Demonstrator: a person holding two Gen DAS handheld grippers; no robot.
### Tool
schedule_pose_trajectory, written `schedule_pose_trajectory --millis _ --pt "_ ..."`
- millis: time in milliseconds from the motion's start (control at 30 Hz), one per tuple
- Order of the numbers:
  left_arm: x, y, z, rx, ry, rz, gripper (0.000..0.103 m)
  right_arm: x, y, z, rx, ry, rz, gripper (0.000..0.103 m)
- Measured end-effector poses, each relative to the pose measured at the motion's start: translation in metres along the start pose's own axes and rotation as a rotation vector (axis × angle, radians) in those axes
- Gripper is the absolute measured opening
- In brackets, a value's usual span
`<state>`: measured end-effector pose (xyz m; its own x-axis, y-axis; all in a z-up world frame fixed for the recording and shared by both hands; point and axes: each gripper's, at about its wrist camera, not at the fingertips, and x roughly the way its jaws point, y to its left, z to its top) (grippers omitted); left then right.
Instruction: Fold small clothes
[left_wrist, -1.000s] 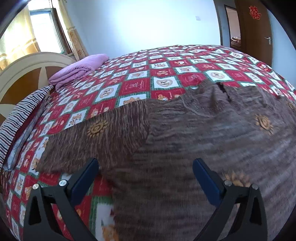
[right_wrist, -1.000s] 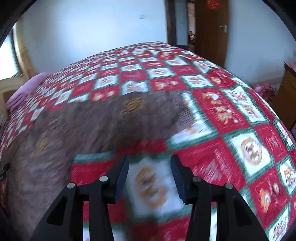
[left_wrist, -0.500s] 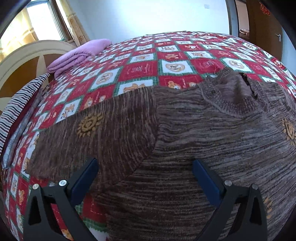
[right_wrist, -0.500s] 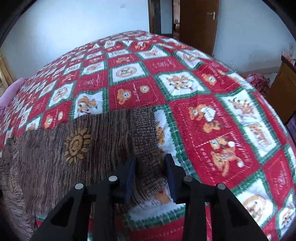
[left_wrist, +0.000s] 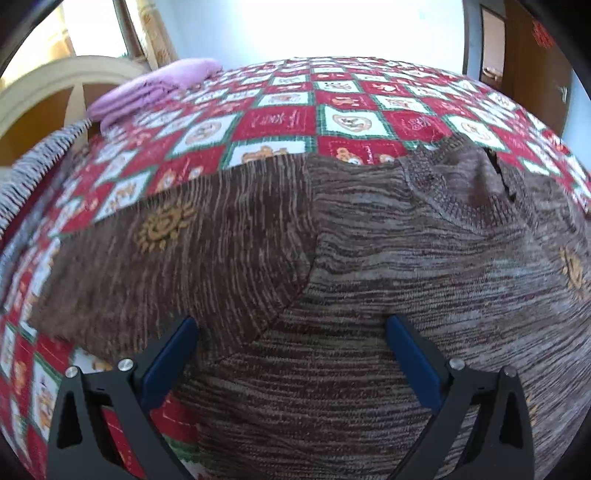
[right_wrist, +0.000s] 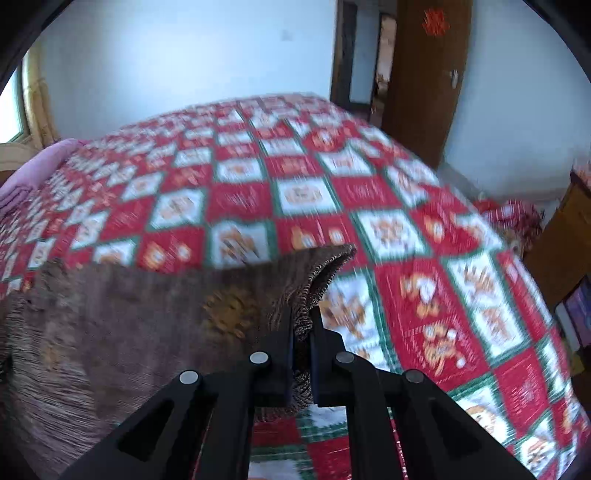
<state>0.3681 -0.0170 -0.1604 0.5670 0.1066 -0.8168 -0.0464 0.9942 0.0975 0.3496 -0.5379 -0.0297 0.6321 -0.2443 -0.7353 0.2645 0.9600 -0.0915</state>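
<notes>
A brown knitted sweater (left_wrist: 351, 266) with orange sun motifs lies spread on the red, white and green patchwork quilt (left_wrist: 284, 118). Its collar (left_wrist: 461, 184) points away from me. My left gripper (left_wrist: 291, 332) hovers open just above the seam where the left sleeve (left_wrist: 166, 254) joins the body, with nothing between its blue pads. In the right wrist view my right gripper (right_wrist: 302, 325) is shut on the ribbed cuff (right_wrist: 325, 273) of the sweater's right sleeve (right_wrist: 184, 306) and holds it lifted off the quilt (right_wrist: 424, 258).
A folded pink blanket (left_wrist: 155, 88) and a striped cloth (left_wrist: 33, 177) lie by the cream headboard (left_wrist: 48, 92) at the far left. A brown door (right_wrist: 424, 74) stands beyond the bed. A wooden cabinet (right_wrist: 561, 236) sits at the right.
My right gripper closed on the sleeve cuff and raised it off the quilt. My left gripper sank a little closer to the sweater and stayed open.
</notes>
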Motion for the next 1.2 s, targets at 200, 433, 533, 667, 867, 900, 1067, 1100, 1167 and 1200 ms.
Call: schedule_pose_trajectory --millis 200,433,533,667,867,900,1067,1100,1167,1200 --pt "-0.002 0.002 -0.002 -0.014 -0.012 -0.023 0.103 -0.054 0.055 0.027 -0.095 -0.091 0.047 0.006" --pt "-0.003 0.006 -0.003 -0.024 -0.016 -0.045 0.103 -0.097 0.143 0.03 -0.253 -0.146 0.132 0.006" --pt "-0.003 0.006 -0.004 -0.024 -0.019 -0.048 0.103 -0.102 0.181 0.022 -0.297 -0.142 0.187 0.006" --pt "-0.003 0.006 -0.004 -0.026 -0.021 -0.049 0.103 -0.087 0.24 0.001 -0.349 -0.119 0.276 0.006" --pt "-0.003 0.007 -0.004 -0.034 -0.022 -0.058 0.103 -0.008 0.311 -0.058 -0.361 0.12 0.438 0.032" --pt "-0.003 0.008 -0.005 -0.037 -0.023 -0.06 0.103 -0.001 0.312 -0.071 -0.336 0.155 0.495 0.034" --pt "-0.003 0.008 -0.005 -0.034 -0.023 -0.055 0.103 -0.021 0.278 -0.098 -0.352 0.132 0.577 0.034" --pt "-0.003 0.007 -0.005 -0.029 -0.023 -0.048 0.103 -0.026 0.265 -0.097 -0.346 0.125 0.593 0.035" --pt "-0.004 0.004 -0.005 -0.016 -0.026 -0.031 0.103 -0.029 0.243 -0.088 -0.329 0.097 0.557 0.043" --pt "-0.004 0.002 -0.005 -0.009 -0.03 -0.021 0.103 -0.028 0.233 -0.082 -0.325 0.072 0.486 0.05"
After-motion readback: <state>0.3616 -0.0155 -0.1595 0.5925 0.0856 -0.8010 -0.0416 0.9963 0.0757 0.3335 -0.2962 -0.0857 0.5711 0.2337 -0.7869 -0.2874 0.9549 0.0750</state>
